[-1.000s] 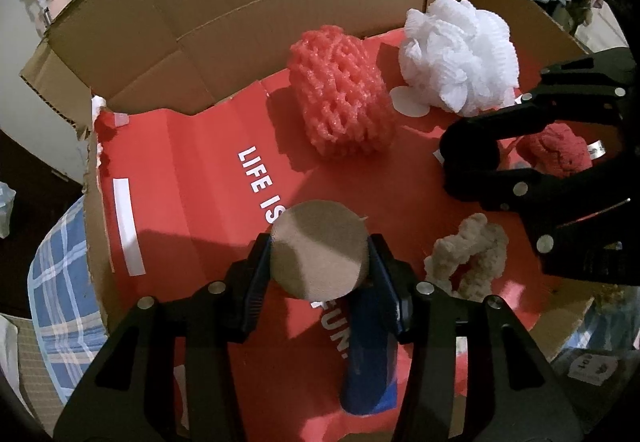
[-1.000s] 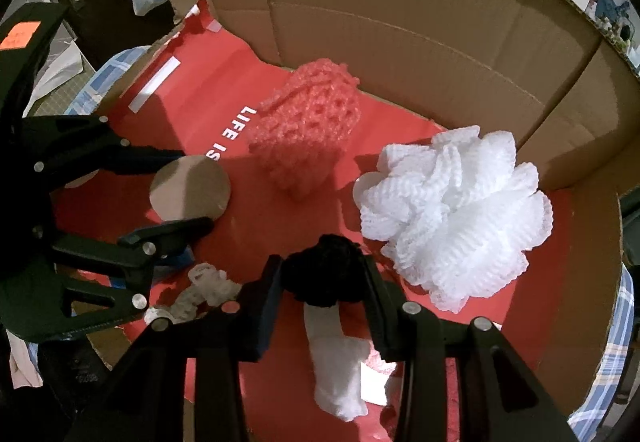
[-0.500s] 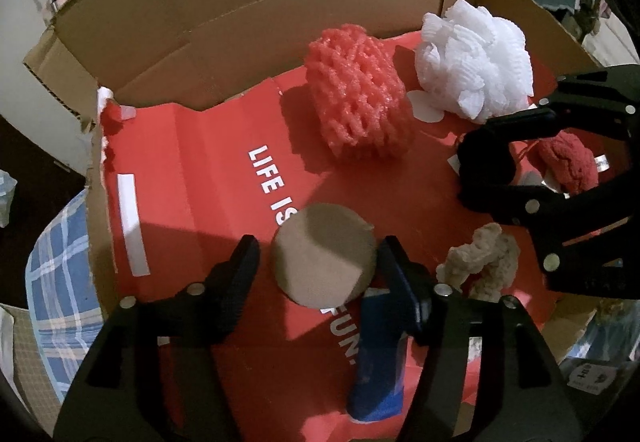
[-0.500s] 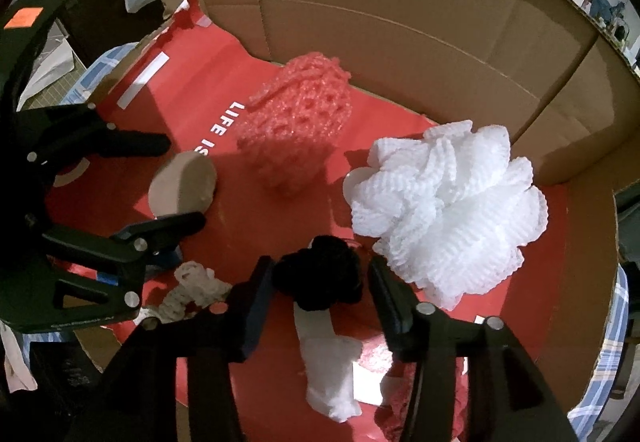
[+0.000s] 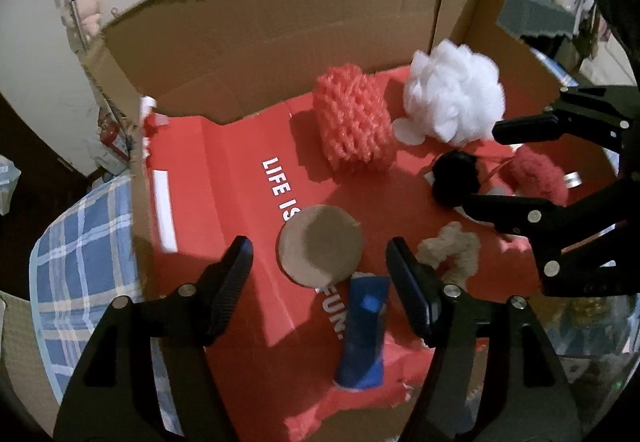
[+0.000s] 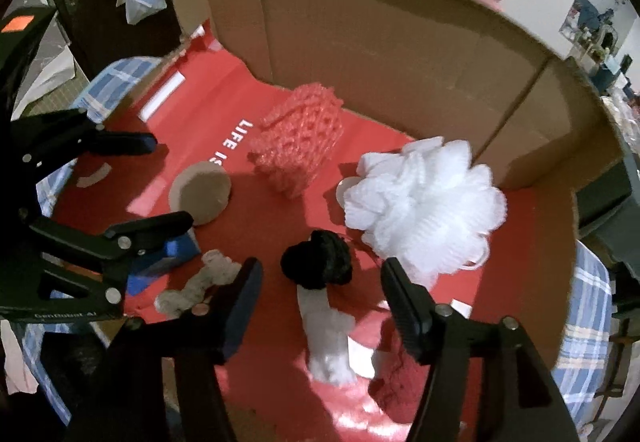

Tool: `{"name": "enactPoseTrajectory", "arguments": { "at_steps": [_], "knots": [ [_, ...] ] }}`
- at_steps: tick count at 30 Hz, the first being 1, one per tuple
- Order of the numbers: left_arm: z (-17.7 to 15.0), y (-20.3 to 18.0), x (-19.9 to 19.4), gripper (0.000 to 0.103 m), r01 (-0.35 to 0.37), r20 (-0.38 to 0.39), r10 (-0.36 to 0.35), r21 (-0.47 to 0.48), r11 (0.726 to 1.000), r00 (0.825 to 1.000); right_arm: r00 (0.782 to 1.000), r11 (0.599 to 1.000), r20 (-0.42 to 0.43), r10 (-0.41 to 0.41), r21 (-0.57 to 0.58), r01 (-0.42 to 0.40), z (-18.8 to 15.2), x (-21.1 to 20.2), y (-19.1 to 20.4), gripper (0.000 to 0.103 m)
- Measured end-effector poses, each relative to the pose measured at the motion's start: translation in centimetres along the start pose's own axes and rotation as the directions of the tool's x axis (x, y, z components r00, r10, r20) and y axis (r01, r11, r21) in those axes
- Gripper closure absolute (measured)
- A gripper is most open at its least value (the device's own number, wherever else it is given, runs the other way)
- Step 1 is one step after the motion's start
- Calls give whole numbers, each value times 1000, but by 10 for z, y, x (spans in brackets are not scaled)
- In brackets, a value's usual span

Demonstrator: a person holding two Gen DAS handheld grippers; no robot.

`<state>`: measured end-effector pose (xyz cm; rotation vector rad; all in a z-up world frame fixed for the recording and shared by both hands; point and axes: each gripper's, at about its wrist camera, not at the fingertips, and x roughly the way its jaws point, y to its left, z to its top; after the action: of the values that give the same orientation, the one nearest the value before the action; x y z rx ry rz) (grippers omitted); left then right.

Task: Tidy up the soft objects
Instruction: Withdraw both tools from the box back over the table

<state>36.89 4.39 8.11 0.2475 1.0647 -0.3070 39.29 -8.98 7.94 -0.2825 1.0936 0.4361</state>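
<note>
The soft objects are lying in the cardboard box [image 5: 256, 42], the tan round pad [image 5: 320, 250] and black pom-pom [image 6: 318, 260] just released between opening fingers, so fetching another comes next

The red box lining [image 5: 224, 178] carries white print: "LIFE IS", then "FUN." further along. The left gripper's [image 6: 160, 186] black body reads "GenRobot AI", faintly.

Dim indoor light, hard shadows on red floor, slight motion blur, strong fisheye bending, black vignette corners.
</note>
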Motion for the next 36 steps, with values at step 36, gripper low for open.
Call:
{"name": "enactPoseTrajectory", "arguments": {
  "at_steps": [36],
  "knots": [
    [-188, -136, -230, 0, 56, 672, -10, -46, 997, 740, 720, 980, 664, -200, 146, 137, -238, -257, 69, 0]
  ]
}}
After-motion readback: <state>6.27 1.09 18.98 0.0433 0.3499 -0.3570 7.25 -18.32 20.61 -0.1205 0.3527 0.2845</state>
